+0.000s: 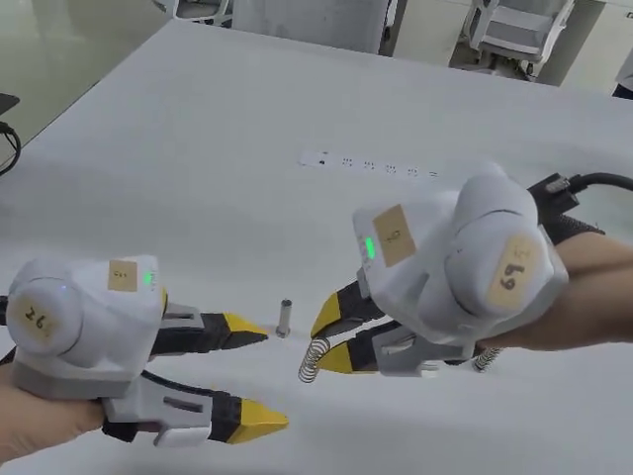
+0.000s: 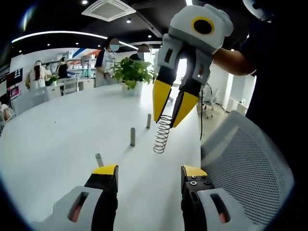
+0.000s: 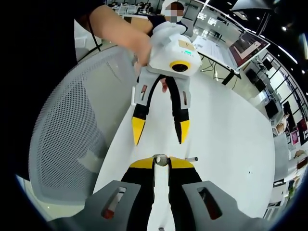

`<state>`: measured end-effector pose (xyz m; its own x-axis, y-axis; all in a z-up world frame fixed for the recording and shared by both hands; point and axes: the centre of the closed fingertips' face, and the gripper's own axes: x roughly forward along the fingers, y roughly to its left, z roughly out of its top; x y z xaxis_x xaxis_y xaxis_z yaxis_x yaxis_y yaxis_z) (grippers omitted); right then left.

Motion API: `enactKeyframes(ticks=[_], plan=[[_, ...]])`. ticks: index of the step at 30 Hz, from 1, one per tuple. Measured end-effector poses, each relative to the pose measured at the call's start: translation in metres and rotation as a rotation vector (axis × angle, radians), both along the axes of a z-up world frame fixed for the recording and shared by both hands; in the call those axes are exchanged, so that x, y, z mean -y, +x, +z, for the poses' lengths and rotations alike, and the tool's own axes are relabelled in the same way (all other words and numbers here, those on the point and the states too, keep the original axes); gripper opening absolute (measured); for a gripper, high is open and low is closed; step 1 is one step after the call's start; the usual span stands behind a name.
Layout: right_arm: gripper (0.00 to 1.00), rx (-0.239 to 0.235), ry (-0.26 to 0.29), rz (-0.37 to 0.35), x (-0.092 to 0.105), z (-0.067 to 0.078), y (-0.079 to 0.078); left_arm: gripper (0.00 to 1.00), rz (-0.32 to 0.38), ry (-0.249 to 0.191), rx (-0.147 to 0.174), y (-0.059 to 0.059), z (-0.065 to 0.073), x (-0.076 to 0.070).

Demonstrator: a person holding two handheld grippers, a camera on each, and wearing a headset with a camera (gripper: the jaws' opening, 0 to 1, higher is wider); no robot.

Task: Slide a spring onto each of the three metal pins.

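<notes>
A bare metal pin (image 1: 285,317) stands upright on the white table (image 1: 198,178), between the two grippers. My right gripper (image 1: 331,341) is shut on a steel spring (image 1: 314,358), which hangs slanted just right of that pin. In the left gripper view the spring (image 2: 162,134) dangles from the right gripper (image 2: 169,118). Beyond the bare pin (image 2: 99,159) stand two pins wearing springs (image 2: 132,136) (image 2: 148,120). My left gripper (image 1: 255,376) is open and holds nothing. In the right gripper view the spring's end (image 3: 160,160) sits between the shut right gripper (image 3: 161,164) tips, facing the open left gripper (image 3: 161,131).
A recessed power strip (image 1: 368,164) lies in the table beyond the pins. Office chairs (image 1: 514,30) stand at the far edge. A grey mesh chair (image 2: 245,159) is close to the table's near edge. People and a potted plant (image 2: 132,72) are far off.
</notes>
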<state>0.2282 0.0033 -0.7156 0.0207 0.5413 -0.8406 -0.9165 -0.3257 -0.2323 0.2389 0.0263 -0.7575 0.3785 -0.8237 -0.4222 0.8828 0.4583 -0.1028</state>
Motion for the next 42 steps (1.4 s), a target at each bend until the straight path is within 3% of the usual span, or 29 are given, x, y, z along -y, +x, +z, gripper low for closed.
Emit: enactKeyframes(ticks=[15,20,29,42], plan=[[0.07,-0.011,-0.002,-0.034,0.009,-0.005,0.006,0.80,0.093,0.018,0.000,0.005,-0.008,-0.026],[0.07,-0.011,-0.010,-0.048,0.014,-0.006,0.010,0.98,0.138,0.016,-0.009,0.008,-0.011,-0.035],[0.07,-0.008,-0.018,-0.050,0.016,-0.008,0.011,0.98,0.171,0.018,-0.004,0.012,-0.007,-0.047],[0.07,-0.006,-0.029,-0.057,0.019,-0.009,0.014,0.98,0.167,0.021,-0.012,0.007,-0.006,-0.052]])
